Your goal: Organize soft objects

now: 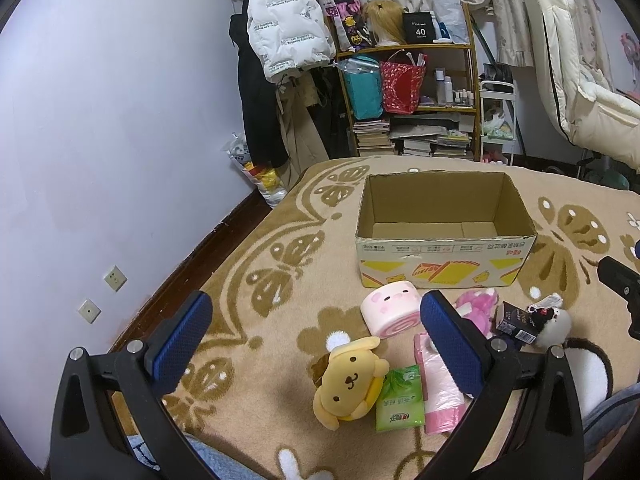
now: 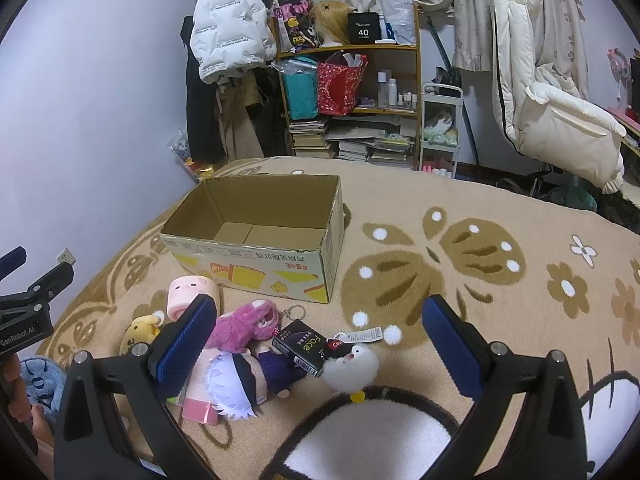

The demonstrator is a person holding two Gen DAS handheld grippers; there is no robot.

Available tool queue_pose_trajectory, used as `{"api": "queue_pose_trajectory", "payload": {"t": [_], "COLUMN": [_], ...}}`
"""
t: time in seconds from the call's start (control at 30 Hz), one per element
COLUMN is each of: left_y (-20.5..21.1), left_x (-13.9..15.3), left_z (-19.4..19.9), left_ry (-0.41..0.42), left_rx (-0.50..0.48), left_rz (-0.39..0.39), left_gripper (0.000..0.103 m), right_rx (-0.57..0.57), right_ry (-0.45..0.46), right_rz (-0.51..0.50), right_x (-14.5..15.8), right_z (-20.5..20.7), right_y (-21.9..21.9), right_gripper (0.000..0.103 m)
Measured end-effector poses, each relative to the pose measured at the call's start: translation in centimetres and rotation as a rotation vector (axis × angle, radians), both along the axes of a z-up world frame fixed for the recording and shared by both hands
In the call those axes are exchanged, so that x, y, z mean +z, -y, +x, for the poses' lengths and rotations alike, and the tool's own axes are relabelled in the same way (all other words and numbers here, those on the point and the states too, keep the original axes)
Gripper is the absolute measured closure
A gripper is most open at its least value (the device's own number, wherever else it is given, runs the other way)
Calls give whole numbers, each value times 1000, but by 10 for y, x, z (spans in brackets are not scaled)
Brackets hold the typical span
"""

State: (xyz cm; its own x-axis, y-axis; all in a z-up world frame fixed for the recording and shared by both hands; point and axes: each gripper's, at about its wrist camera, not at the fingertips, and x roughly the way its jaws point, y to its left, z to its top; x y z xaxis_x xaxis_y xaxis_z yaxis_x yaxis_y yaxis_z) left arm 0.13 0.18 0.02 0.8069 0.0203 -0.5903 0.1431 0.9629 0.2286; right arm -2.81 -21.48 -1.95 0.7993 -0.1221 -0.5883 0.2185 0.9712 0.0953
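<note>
1. The left claw (image 1: 316,342) stands wide open with nothing between its blue-padded fingers, held above the near left part of the beige butterfly-patterned blanket (image 1: 256,248).
2. The right claw (image 2: 320,346) is spread wide and grips nothing; it hangs over the near middle of the blanket.
3. Under the left claw, a yellow floppy-eared dog plush (image 1: 348,384) lies on its back, touching a green tissue packet (image 1: 400,402) on its right; a pink plastic-wrapped pack (image 1: 440,392) lies just right of that.
4. Farther off, a pink swirl-roll plush with a face (image 1: 390,308) rests just before the box.
5. Between the right claw's fingers lie a magenta bear plush (image 2: 244,324), a small black carton printed "Face" (image 2: 302,348) and a white fluffy keychain toy (image 2: 352,366), close together.
6. A doll with white hair and a purple outfit (image 2: 248,380) lies near the left finger, beneath the magenta bear.
7. The open brown cardboard box with yellow print (image 1: 444,232) sits beyond the toys, nothing visible inside.
8. At the far wall stands a cluttered yellow-framed shelf (image 1: 472,80).
</note>
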Motion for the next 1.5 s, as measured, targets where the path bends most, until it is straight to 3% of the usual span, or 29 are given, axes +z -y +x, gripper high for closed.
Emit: {"api": "queue_pose_trajectory", "payload": {"t": [0.63, 0.9, 1.27, 1.33, 1.5], "left_y": [1, 3, -6, -9, -9], "left_x": [-3, -11, -45, -53, -71], "left_z": [2, 14, 47, 53, 63], "left_ry": [-11, -55, -193, -222, -275], "left_rx": [5, -1, 32, 42, 55], "left_rz": [29, 43, -5, -8, -9], "left_gripper": [0, 0, 0, 0, 0], "right_rx": [-3, -1, 8, 21, 1], "right_ry": [-3, -21, -157, -199, -251], "right_rz": [-1, 22, 74, 106, 153], "right_x": [0, -3, -36, -47, -63], "right_z": [0, 6, 54, 61, 69], "right_y": [0, 3, 9, 11, 19], "right_gripper": [0, 0, 0, 7, 7]}}
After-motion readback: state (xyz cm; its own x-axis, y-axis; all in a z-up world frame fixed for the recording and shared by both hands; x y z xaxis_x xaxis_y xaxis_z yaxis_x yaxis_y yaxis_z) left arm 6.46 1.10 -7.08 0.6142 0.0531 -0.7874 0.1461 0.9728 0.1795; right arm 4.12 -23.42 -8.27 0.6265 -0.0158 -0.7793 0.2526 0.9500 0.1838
